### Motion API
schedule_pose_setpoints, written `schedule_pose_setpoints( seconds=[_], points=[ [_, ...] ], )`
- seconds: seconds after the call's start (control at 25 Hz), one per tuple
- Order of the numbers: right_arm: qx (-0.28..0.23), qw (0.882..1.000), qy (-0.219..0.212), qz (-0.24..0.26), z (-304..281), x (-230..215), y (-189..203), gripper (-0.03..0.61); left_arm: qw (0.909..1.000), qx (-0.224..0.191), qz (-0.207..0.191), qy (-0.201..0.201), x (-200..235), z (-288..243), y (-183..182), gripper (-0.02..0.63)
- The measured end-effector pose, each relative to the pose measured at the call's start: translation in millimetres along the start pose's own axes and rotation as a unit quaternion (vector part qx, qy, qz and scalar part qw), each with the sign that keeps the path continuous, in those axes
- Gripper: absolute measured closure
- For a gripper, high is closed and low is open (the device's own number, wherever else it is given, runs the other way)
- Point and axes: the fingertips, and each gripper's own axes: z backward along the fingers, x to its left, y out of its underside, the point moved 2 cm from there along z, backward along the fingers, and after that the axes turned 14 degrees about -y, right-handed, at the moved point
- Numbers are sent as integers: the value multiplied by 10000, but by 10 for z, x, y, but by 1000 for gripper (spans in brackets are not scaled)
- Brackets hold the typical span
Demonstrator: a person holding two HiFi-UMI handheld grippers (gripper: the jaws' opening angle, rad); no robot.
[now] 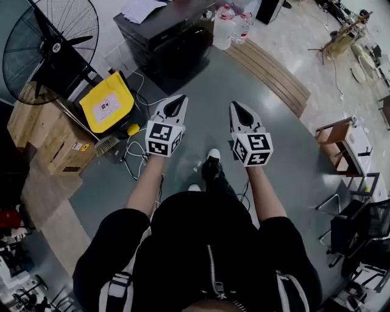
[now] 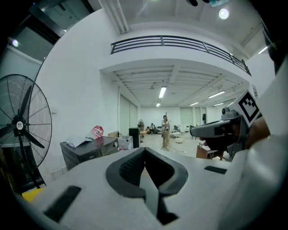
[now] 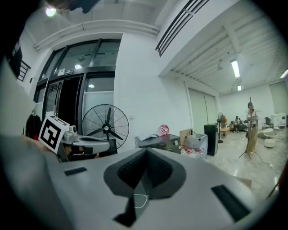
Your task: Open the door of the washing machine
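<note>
The washing machine (image 1: 173, 42) is seen standing on the floor well ahead of both grippers and a little to their left, so the left gripper (image 1: 177, 103) is placed nearer it than the right gripper (image 1: 240, 109), both with jaws pressed together on nothing.

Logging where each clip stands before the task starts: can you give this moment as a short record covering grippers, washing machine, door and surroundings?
left gripper: jaws together, nothing between them
right gripper: jaws together, nothing between them
washing machine: dark cabinet ahead of the person, apart from both grippers
door: not yet touched; no open door visible
on top of machine: pale sheets or cloth
beside machine: water bottles
left of machine: standing fan, yellow object on the floor
</note>
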Motion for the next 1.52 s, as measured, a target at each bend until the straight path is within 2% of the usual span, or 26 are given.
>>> schedule_pose_setpoints(
  seconds=[0.36,0.68,0.92,1.24,1.52],
  points=[
    [22,9995,-284,-109,-666,-698,-156,575,9997,133,13,-227,203,-859,-102,611],
    [68,9978,-653,-109,-1169,-1513,-333,575,9981,252,56,-559,233,-1705,-205,611],
    [164,9962,-832,-177,-1471,-1998,-305,575,9963,357,115,-770,278,-2162,-171,611],
    [239,9944,-967,-347,-1804,-2297,-236,575,9940,585,128,-917,466,-2552,-8,611],
    [431,9929,-1044,-362,-2294,-2381,-115,575,9914,803,346,-978,836,-2938,319,609]
  ],
)
